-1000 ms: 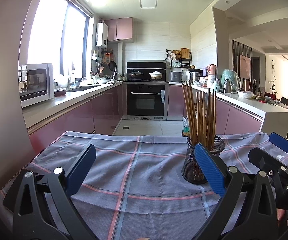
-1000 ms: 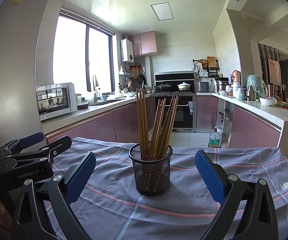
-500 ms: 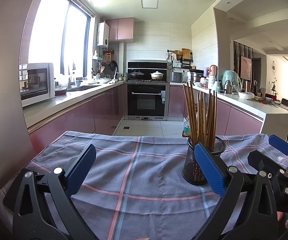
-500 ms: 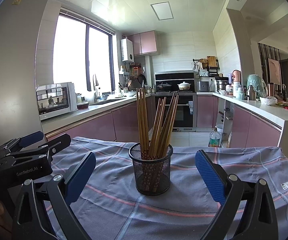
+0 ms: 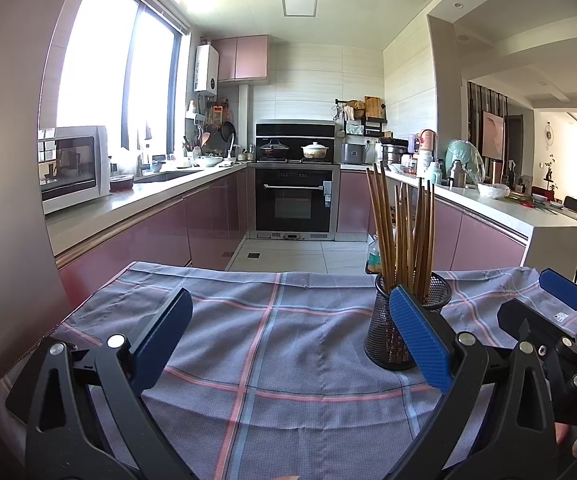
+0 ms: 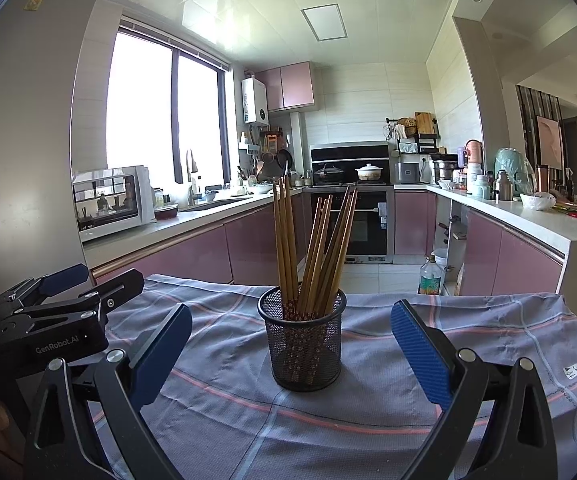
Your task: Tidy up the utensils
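Chopsticks [image 5: 402, 232] of brown wood stand bundled in a black mesh cup [image 5: 392, 332] on the bench cloth [image 5: 272, 344], at 3 o'clock in the left wrist view. The left tool [image 5: 288, 340] gapes wide, blue ribbed pads gripping nothing; the right tool's blue tip shows at 4 o'clock.

In the right wrist view, the right tool [image 6: 288, 344] is spread wide and empty, the cup [image 6: 302, 340] centred between its pads, untouched. At 9 o'clock the left tool's black body reads "GenRobot.AI".

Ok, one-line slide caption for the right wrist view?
Open right gripper faces a mesh cup of chopsticks on checked cloth.
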The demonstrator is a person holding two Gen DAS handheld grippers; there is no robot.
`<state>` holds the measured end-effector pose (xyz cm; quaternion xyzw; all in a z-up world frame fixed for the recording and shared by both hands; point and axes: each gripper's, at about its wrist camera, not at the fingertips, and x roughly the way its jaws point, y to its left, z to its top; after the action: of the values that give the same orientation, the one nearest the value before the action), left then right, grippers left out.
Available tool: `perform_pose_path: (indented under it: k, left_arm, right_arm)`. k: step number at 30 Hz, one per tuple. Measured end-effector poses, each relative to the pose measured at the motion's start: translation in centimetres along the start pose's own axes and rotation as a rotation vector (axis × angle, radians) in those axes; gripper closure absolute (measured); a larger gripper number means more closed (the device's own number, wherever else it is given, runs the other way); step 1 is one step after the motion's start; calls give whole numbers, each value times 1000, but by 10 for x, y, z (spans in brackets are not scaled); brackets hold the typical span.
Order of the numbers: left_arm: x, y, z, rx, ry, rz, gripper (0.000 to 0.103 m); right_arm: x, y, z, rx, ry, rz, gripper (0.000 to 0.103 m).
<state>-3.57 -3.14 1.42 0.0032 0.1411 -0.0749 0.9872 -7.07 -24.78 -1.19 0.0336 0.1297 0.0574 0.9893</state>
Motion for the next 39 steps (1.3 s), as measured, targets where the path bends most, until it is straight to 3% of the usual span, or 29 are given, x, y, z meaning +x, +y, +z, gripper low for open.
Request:
perform_pose_path:
  k: [39]
  left_arm:
    - [1,-3,0,1,-2,2,6]
  right_arm:
    - [-1,-2,1,6,-2,3,7]
